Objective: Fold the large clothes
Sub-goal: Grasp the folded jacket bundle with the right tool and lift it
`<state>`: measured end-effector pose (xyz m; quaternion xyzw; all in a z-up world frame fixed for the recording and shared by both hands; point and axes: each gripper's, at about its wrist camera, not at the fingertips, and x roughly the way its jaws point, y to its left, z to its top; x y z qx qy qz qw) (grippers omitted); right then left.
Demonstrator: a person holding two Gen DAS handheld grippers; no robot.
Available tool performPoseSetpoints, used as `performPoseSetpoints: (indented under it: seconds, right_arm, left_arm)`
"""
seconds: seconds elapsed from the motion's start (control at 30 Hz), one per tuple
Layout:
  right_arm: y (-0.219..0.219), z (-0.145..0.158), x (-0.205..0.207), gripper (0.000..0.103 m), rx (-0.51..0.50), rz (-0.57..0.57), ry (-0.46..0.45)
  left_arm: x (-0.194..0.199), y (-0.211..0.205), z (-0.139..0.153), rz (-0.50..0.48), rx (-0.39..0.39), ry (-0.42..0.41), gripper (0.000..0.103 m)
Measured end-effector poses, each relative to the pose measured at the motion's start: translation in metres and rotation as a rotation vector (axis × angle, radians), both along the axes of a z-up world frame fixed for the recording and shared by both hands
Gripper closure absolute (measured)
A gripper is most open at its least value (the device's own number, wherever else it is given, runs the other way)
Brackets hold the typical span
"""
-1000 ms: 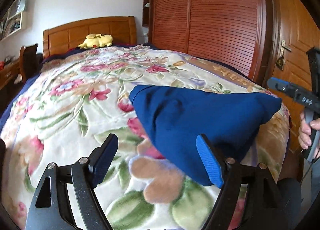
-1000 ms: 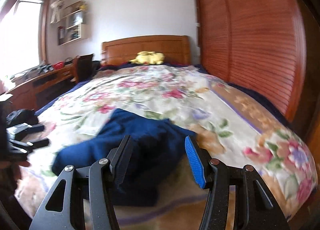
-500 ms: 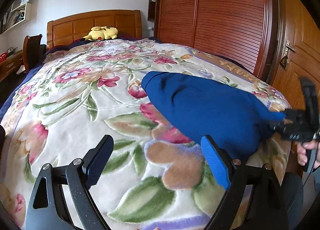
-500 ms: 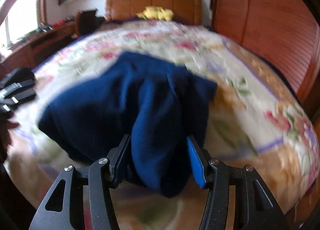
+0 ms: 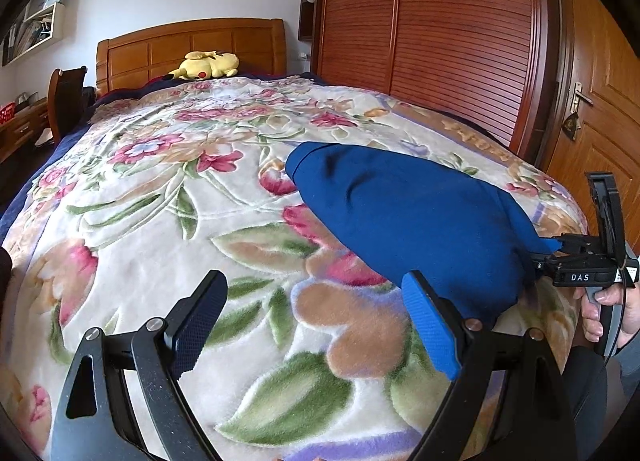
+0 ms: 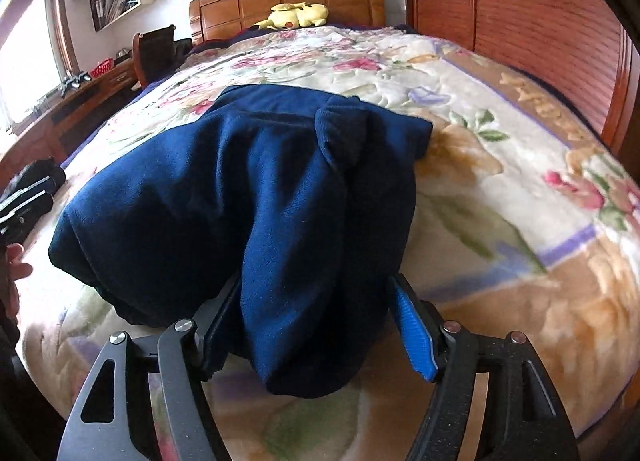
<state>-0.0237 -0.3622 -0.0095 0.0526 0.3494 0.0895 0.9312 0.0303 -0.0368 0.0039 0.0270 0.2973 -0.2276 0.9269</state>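
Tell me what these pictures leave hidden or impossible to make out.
- Right wrist view: the blue garment bulges between the right tongs, covering their tips; whether they pinch it cannot be told.
- Left wrist view: the garment's near edge is behind a blue finger pad of the left tongs.
- Both views: garment type unclear, bunched.
- Right wrist view: wall shelf contents too small.

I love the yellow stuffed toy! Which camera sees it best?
Both show the yellow plush toy lying by the headboard, far away. The left wrist view is slightly clearer; in the right wrist view it looks softer.
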Motion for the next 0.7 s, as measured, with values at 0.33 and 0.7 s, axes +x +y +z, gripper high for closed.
performPoseSetpoints:
  seconds: [0.33,0.7]
  right_arm:
    - [-0.009,-0.003,0.003,0.074,0.125,0.092,-0.002]
    - [-0.033,0.034,-0.011,0.094,-0.015,0.091,-0.195]
  left_arm:
    - [0.004,-0.010,-0.004,-0.002,0.016,0.013,0.013]
    - [0.054,-0.036,-0.004,0.012,0.054,0.064,0.013]
